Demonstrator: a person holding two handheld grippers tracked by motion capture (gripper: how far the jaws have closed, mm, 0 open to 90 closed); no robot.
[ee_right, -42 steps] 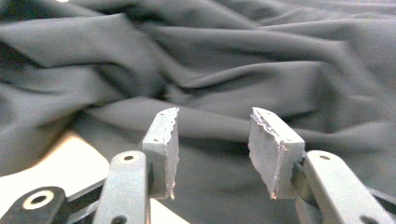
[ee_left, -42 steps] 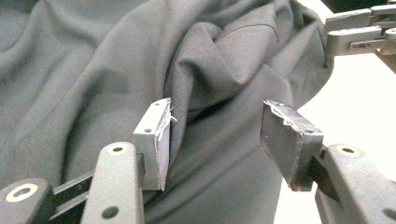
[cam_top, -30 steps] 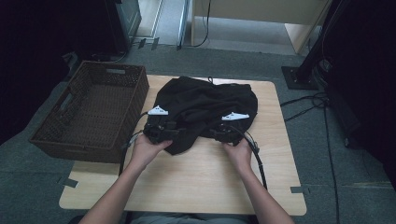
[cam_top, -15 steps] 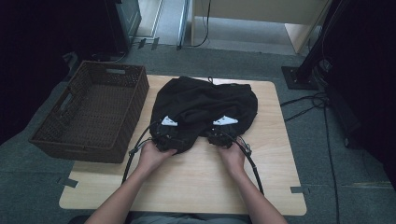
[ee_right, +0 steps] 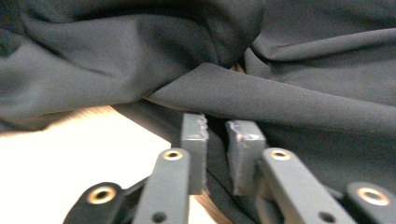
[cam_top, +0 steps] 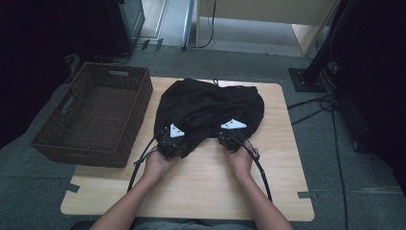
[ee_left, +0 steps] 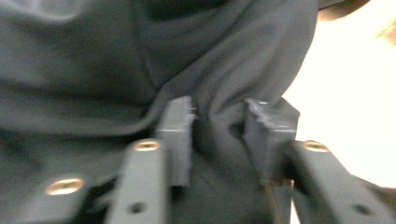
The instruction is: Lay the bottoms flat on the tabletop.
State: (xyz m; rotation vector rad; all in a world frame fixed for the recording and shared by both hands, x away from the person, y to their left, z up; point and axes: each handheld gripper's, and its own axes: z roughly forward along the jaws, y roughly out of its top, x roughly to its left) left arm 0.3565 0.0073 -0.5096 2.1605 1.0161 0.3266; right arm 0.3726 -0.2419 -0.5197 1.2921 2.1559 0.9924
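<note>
Two forearms enter from the bottom of the high view, each hand bearing a hand-held gripper; the left hand-held gripper (cam_top: 171,142) and the right hand-held gripper (cam_top: 233,137) sit at the near hem of the black garment (cam_top: 210,105), which lies bunched in the upper middle of the tabletop (cam_top: 201,191). Both sets of jaws have just been closing; in the left gripper view a ridge of cloth (ee_left: 219,130) is pinched between them, and in the right gripper view they stand narrow on a fold (ee_right: 215,140). Gripping the hem at two spaced points probably serves to lift or spread the garment evenly; bare wood lies toward the lower edge of the frame for pulling back. At middle left the woven basket (cam_top: 95,120) stands open beside the tabletop's edge; beyond, dark floor and cables.
</note>
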